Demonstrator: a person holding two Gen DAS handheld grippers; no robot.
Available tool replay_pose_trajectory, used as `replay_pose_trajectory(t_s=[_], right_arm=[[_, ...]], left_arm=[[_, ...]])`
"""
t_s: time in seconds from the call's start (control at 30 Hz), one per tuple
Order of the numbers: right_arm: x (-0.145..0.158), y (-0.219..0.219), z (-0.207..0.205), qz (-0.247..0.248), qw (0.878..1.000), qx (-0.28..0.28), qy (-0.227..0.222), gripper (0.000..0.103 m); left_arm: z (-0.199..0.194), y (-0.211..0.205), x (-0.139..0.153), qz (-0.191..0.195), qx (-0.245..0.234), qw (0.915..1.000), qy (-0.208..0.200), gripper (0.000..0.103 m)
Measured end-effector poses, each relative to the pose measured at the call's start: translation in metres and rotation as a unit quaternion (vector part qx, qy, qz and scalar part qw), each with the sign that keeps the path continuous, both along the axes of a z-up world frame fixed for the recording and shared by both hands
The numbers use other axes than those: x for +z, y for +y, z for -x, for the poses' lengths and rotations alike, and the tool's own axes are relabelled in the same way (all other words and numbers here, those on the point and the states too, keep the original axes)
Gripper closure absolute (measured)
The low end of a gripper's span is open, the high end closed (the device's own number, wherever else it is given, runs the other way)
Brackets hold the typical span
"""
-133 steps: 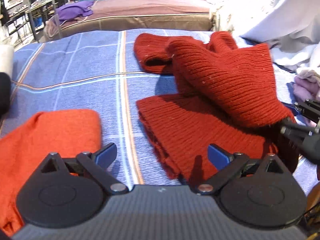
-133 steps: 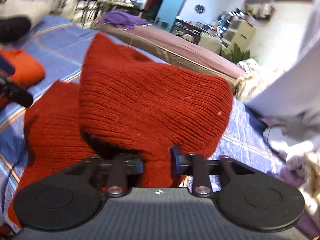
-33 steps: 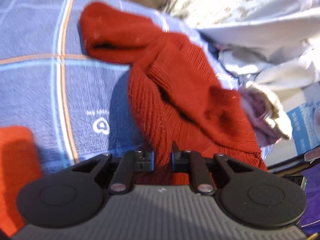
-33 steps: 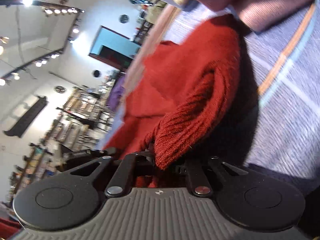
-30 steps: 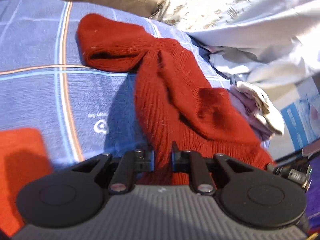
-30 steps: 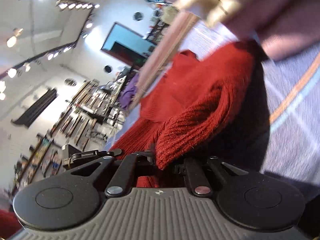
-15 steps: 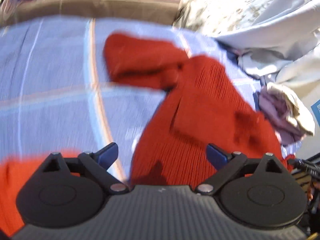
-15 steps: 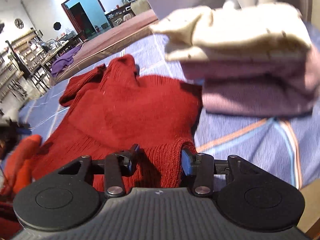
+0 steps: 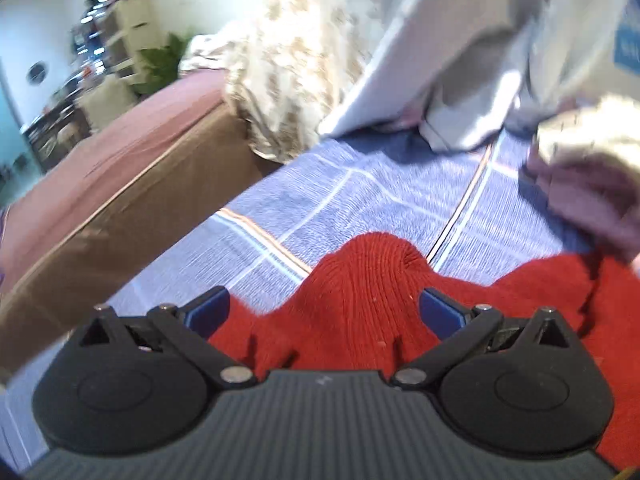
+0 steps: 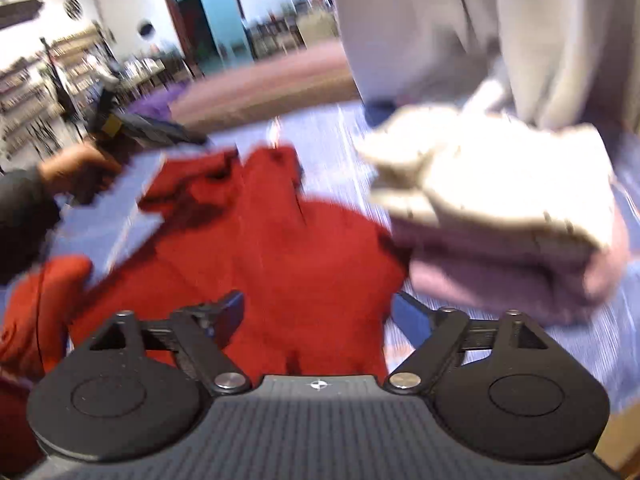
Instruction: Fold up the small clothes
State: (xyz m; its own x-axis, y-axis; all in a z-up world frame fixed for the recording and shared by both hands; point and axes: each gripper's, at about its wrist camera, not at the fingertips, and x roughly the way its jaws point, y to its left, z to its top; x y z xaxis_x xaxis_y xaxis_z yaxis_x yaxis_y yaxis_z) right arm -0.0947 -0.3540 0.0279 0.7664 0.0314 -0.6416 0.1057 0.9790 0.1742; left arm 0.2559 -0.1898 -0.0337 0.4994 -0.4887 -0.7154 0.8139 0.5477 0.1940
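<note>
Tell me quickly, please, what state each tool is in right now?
Left tool: open, over the red sweater, holding nothing.
Right tool: open, holding nothing.

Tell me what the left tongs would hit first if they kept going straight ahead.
Most likely the red knit garment: its raised hump sits right between the open left tongs. Beyond it lies only the blue plaid sheet, then the pale bedding heap. Blur makes the depth uncertain.

- A blue plaid bedcover (image 9: 352, 196) carried everything.
- A dark red knit garment (image 10: 276, 248) lay spread on it.
- An orange-red cloth (image 10: 36, 304) lay just left of the garment.
- A folded stack, cream piece (image 10: 500, 176) over mauve piece (image 10: 500, 276), sat at the garment's right edge.
- Pale grey fabric (image 9: 472, 48) draped onto the far side.
</note>
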Motion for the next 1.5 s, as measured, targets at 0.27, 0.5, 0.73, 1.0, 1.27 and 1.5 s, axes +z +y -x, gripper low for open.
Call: replay_pose_trajectory(t_s=[0.27,0.5,0.73,1.0,1.27,1.5], right_arm=[[-0.022,0.02,-0.133,0.029,0.996,0.085,-0.019,0.0],[-0.057,0.004,-0.221,0.074,0.994,0.025,0.07,0.0],[-0.136,-0.029,-0.228,0.045,0.986,-0.022,0.161,0.0],[-0.1,0.029,-0.193,0.096,0.987,0.117,0.051,0.079],[0.015,0.08,-0.164,0.161,0.961,0.148,-0.169,0.079],[0.07,0.083,-0.222,0.171,0.942,0.166,-0.238,0.079]], left_arm=[[-0.056,-0.048,-0.059,-0.029,-0.111,0.9869,0.113,0.0],[-0.083,-0.054,-0.101,-0.058,-0.151,0.9655,0.204,0.018],[-0.078,-0.029,-0.098,-0.023,-0.175,0.9627,0.205,0.064],[-0.041,0.024,-0.049,0.034,-0.154,0.9753,0.155,0.086],[-0.004,0.193,0.059,0.161,-0.041,0.9809,0.102,0.087],[-0.009,0.266,0.107,0.185,0.057,0.9786,0.07,0.086]])
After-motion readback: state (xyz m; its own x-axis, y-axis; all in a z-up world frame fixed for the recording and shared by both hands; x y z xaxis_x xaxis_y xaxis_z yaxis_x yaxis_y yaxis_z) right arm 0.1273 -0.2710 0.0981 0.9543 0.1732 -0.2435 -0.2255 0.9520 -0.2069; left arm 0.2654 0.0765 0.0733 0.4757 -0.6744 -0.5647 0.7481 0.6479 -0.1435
